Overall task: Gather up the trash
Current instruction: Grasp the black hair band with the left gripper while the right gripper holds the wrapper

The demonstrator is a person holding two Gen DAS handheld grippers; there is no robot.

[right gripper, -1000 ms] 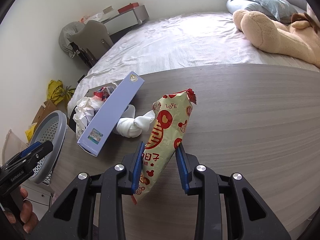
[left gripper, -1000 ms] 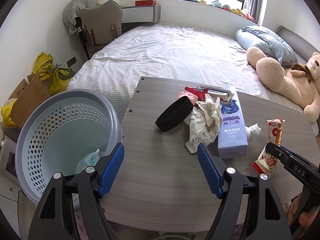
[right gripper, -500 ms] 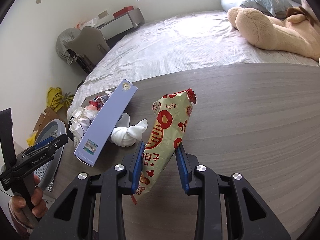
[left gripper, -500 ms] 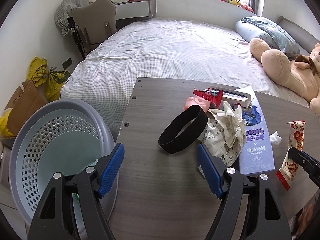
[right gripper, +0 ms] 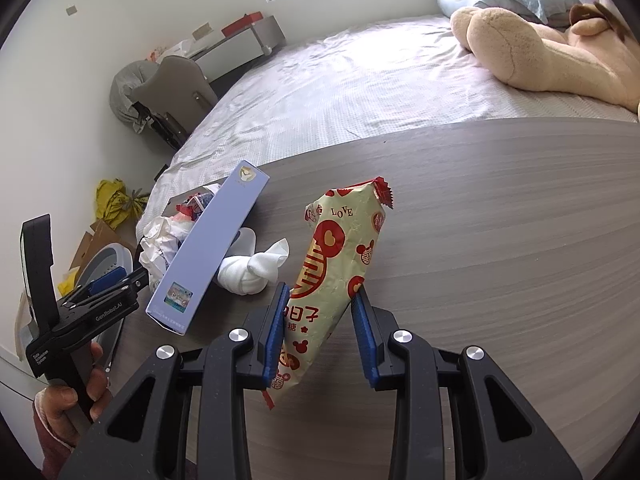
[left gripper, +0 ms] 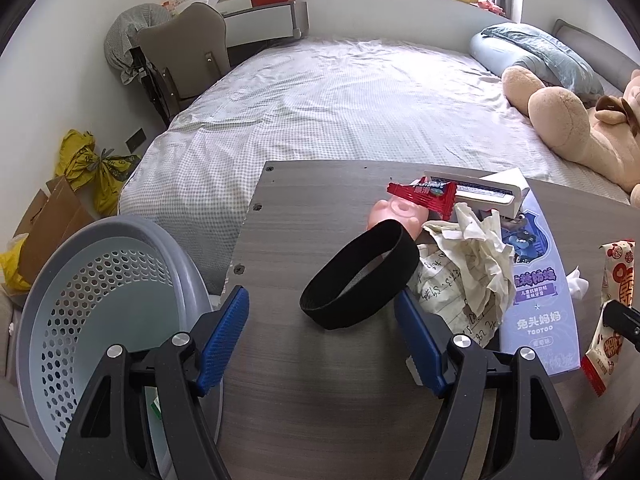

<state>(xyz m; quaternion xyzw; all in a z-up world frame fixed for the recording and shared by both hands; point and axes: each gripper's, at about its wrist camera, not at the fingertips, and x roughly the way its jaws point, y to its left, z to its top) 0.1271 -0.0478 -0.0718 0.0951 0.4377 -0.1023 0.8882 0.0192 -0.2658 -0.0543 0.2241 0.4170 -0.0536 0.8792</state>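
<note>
A bed is lying beyond the grey wood-grain table, and a perforated blue-grey basket is standing just beside the table's left edge. On the table, trash is sitting in a heap: a long purple box, crumpled paper touching a black band, and a red wrapper. The left gripper is hovering with its jaws spread wide around nothing. The right gripper is gripping a cream-and-red snack packet, tilted above the table.
</note>
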